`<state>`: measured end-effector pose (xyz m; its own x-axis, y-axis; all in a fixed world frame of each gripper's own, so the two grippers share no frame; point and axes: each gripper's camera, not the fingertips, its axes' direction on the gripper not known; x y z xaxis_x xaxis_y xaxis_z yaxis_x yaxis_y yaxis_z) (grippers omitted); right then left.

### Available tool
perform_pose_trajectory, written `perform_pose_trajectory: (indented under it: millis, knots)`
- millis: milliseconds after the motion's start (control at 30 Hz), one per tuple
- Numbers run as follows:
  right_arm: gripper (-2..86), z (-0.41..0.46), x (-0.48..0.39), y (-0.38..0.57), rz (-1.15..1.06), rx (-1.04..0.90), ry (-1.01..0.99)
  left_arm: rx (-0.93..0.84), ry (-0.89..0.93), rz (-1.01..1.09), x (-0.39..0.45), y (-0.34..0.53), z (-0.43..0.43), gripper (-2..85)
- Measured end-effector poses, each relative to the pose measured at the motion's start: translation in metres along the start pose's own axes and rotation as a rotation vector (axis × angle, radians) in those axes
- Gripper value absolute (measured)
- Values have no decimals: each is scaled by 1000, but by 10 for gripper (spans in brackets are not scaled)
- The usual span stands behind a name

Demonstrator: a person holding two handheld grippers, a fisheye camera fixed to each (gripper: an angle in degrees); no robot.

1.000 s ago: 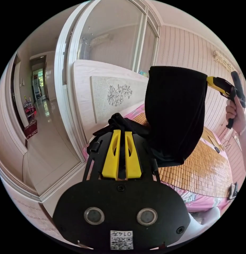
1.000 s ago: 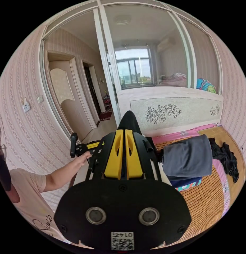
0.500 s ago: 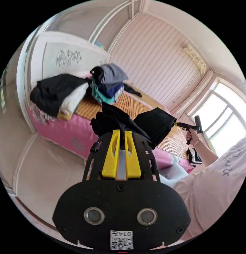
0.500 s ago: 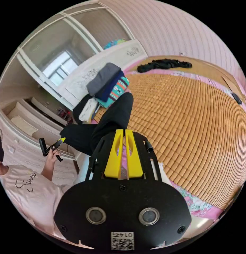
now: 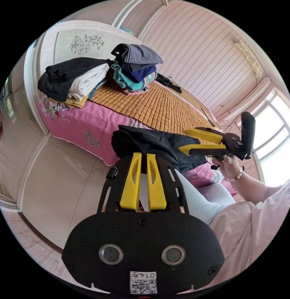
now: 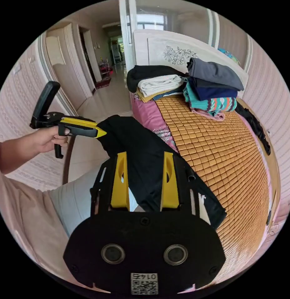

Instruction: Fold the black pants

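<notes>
Black pants (image 5: 157,144) draped over the near edge of the bed (image 5: 89,124), at 12 o'clock from the left gripper (image 5: 141,157) in the left gripper view. Left gripper nearly closed on a bunched end of the cloth; whether both jaws press it, hard to tell. Right gripper (image 6: 144,162) wide open, jaws well apart, black cloth lying between and over them without being pinched; the same gripper (image 5: 195,141) spread open at 3 o'clock in the left gripper view.

Best handled, by this reading, by regripping the free end with the right gripper before lifting, keeping the left pinch on, then laying the cloth flat on the woven mat (image 6: 213,149) with edges matched.

Counted: one pair of black pants in hand; two grippers; two stacks of folded clothes (image 6: 210,85) at 12 o'clock by the headboard (image 6: 170,51); one loose dark garment (image 6: 254,124) at 2 o'clock.
</notes>
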<state>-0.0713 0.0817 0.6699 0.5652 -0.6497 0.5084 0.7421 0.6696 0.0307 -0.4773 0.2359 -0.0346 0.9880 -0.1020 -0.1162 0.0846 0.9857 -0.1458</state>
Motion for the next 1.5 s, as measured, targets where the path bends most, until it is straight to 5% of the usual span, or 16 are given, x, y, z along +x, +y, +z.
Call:
perform_pose_trajectory:
  millis: [67, 167, 333, 800, 933, 1133, 1367, 1500]
  knots:
    - [202, 26, -20, -17, -41, -72, 37, -2, 2, -30, 3, 0, 5, 27]
    - [127, 62, -20, -28, -4, -242, -194, -40, -46, -54, 3, 2, 19, 39]
    - [67, 61, 2, -1, 145, -136, -309, -50, -59, -41, 4, 7, 37, 60]
    - [22, 47, -44, 43, 183, -59, -206, -73, -21, -92, 7, 18, 64, 81]
    - [22, 18, -32, 66, 255, 8, 13, -77, -56, -95, 8, 20, 69, 63]
    - [24, -74, 49, 161, 671, 146, 195, -71, -12, -98, 4, 27, 73, 14]
    - [53, -198, 86, 281, 1007, 63, 737, -72, -3, -112, -3, 26, 63, 37]
    - [77, -229, 61, 314, 1041, 184, 734, -17, -63, -126, -9, 24, 54, 52]
